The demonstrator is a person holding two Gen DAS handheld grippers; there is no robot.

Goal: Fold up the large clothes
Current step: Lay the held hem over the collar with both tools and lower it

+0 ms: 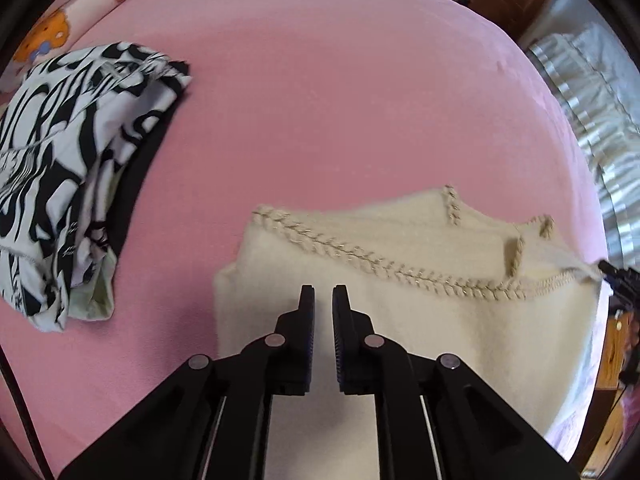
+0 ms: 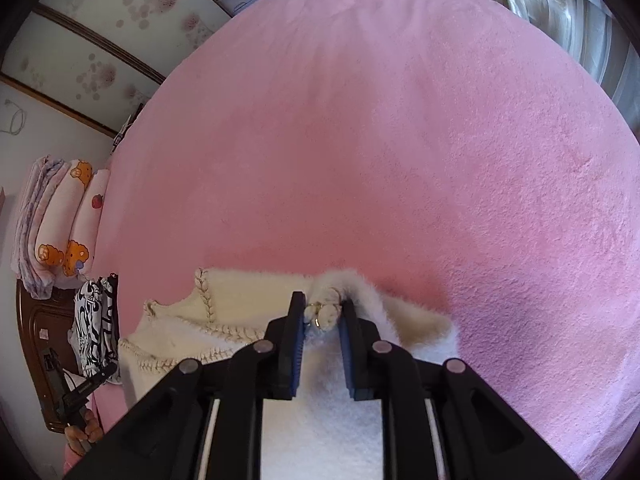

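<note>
A cream knit garment (image 1: 400, 312) with braided trim lies partly folded on the pink bed (image 1: 320, 100). My left gripper (image 1: 323, 294) hovers over its near left part, jaws a narrow gap apart with nothing between them. My right gripper (image 2: 323, 304) is closed on a bunched edge of the cream garment (image 2: 326, 308) and holds it lifted a little; it also shows at the right edge of the left wrist view (image 1: 618, 276), pulling a corner taut. The cream garment also shows under my right gripper (image 2: 240, 308).
A folded black-and-white patterned garment (image 1: 68, 168) lies on the bed to the left, also in the right wrist view (image 2: 94, 320). Pillows (image 2: 68, 220) and a wooden headboard (image 2: 36, 336) are at the left. Curtains (image 1: 592, 92) hang beyond the bed's far right edge.
</note>
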